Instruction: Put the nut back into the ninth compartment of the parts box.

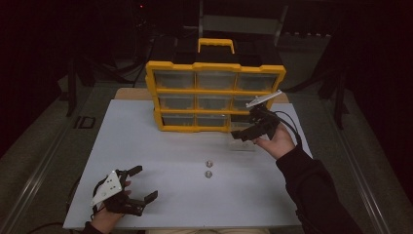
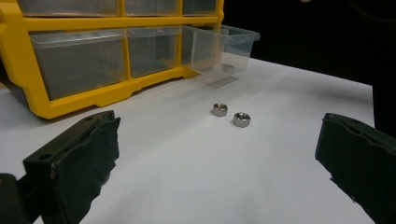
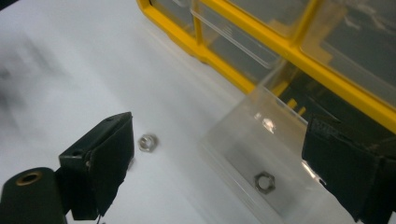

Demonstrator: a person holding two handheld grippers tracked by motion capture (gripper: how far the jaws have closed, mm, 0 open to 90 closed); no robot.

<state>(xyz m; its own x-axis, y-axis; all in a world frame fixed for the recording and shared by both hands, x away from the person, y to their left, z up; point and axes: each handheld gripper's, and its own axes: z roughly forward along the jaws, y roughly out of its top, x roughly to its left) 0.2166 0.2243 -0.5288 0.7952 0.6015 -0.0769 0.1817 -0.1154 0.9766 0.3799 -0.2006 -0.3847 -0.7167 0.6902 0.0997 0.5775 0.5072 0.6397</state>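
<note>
**Both grippers open over table; one drawer out, three nuts counted**

Nearest the person, the left gripper (image 1: 139, 188) rests low at the near left of the white table (image 1: 146, 146), jaws spread wide and holding nothing. Its own view shows bare tabletop between the two black jaws.

At mid-table lie two loose nuts, close together but apart: the nearer nut (image 1: 208, 174) and the farther nut (image 1: 209, 163). In the left gripper view both read clearly as metal hex nuts, lying flat.

Beyond them, right of centre, the right gripper (image 1: 243, 135) is held in the person's right hand (image 1: 277, 142), jaws open and empty, directly over a clear drawer (image 1: 242, 145) standing on the table just in front of the cabinet. The right gripper view looks down into this drawer and shows one hex nut (image 3: 264, 182) lying on its floor; the high view does not resolve it. The left gripper view shows a small object (image 2: 227, 68) inside the same drawer.

Farthest, the yellow drawer cabinet (image 1: 214, 95) stands upright at the table's rear, three rows of three compartments, with a yellow handle (image 1: 215, 45) on top. The bottom right bay is dark, with no drawer front visible. Contents of the remaining drawers cannot be told.

Count: nuts, three; drawers off the cabinet, one.
</note>
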